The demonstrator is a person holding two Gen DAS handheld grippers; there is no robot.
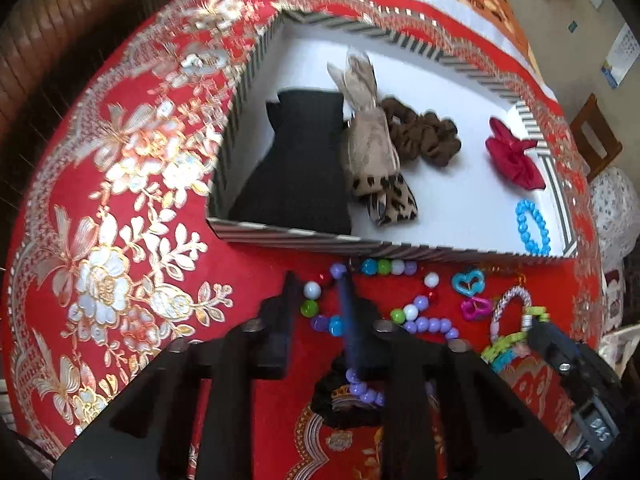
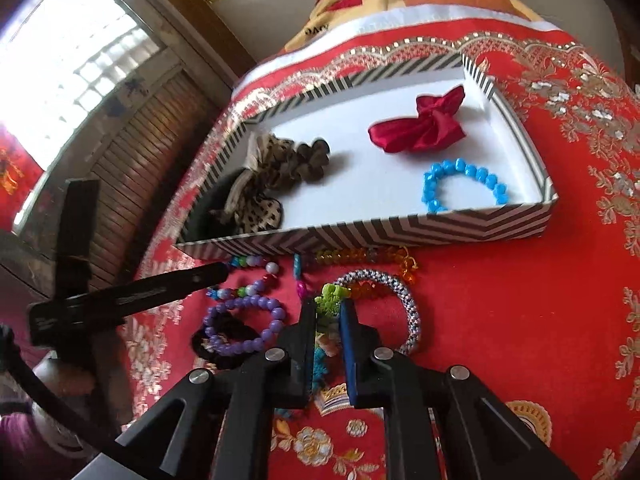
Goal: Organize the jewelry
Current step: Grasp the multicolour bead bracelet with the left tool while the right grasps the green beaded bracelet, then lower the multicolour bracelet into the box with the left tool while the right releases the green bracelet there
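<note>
Tray holds one blue bracelet (one red bow beside); both tongs, left and right, pinch beads.

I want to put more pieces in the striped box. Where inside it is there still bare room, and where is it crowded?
Inside the striped box, the white floor is bare in the middle, between the leopard scrunchies, the red scrunchie and the blue bead bracelet. The far strip along the back wall is also free. The left end is crowded, with a black cloth under the scrunchies.
</note>
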